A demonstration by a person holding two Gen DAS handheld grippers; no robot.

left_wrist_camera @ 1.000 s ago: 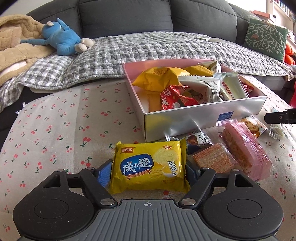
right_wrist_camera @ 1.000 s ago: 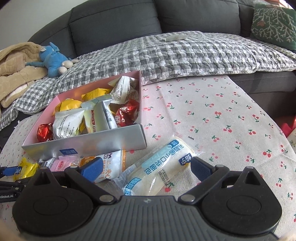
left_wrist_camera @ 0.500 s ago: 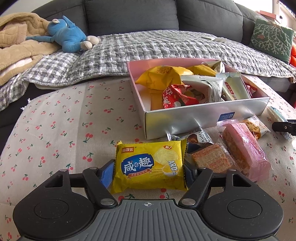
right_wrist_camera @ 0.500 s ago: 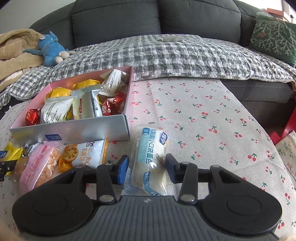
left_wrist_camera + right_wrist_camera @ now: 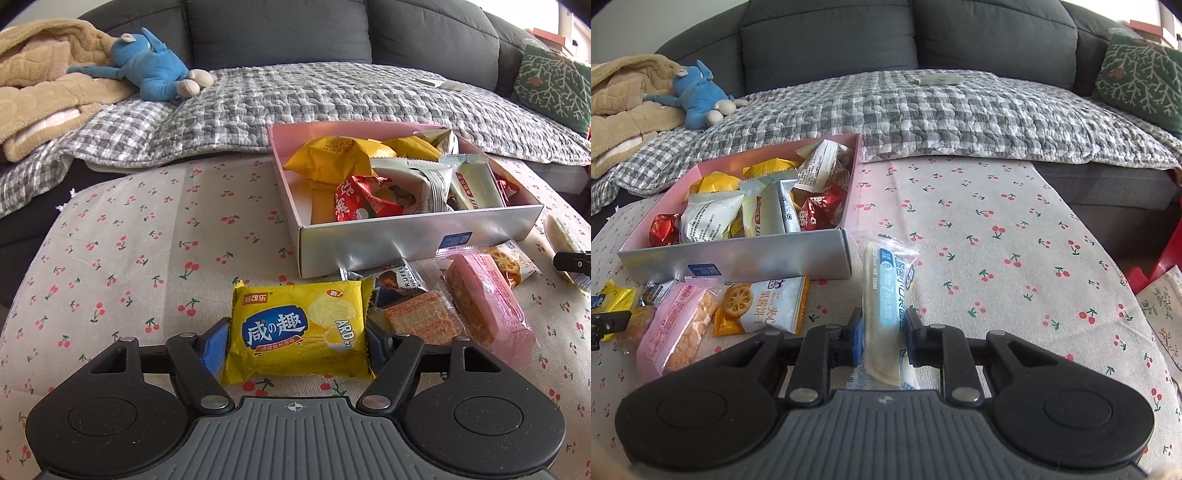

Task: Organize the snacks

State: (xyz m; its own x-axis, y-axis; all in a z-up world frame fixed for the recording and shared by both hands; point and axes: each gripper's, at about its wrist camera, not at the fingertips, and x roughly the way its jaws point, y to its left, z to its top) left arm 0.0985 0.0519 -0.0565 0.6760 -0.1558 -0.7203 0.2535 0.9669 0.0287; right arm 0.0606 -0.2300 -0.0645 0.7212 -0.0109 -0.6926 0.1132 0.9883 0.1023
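Note:
My left gripper point(image 5: 295, 341) is shut on a yellow cracker packet point(image 5: 299, 328), held flat just above the cherry-print cloth. My right gripper point(image 5: 884, 334) is shut on a long blue-and-white bread packet point(image 5: 886, 295), squeezed narrow between the blue pads. The pink-lined silver box point(image 5: 417, 236) holds several yellow, red and white snack packets; it also shows in the right wrist view point(image 5: 738, 258). Loose snacks lie in front of it: a pink wafer pack point(image 5: 487, 299), an orange wafer point(image 5: 421, 321), a truffle packet point(image 5: 399, 280) and a lotus-biscuit pack point(image 5: 764, 304).
A grey sofa with a checked quilt point(image 5: 295, 107) runs behind the table. A blue plush toy point(image 5: 151, 70) and a tan blanket point(image 5: 40, 85) lie on its left, a green cushion point(image 5: 1141, 77) on its right. Cherry cloth point(image 5: 997, 229) lies bare right of the box.
My right gripper has closed from wide open onto the bread packet, which turned from slanted to lengthwise between the fingers. My left gripper keeps its hold on the yellow packet and shifted slightly.

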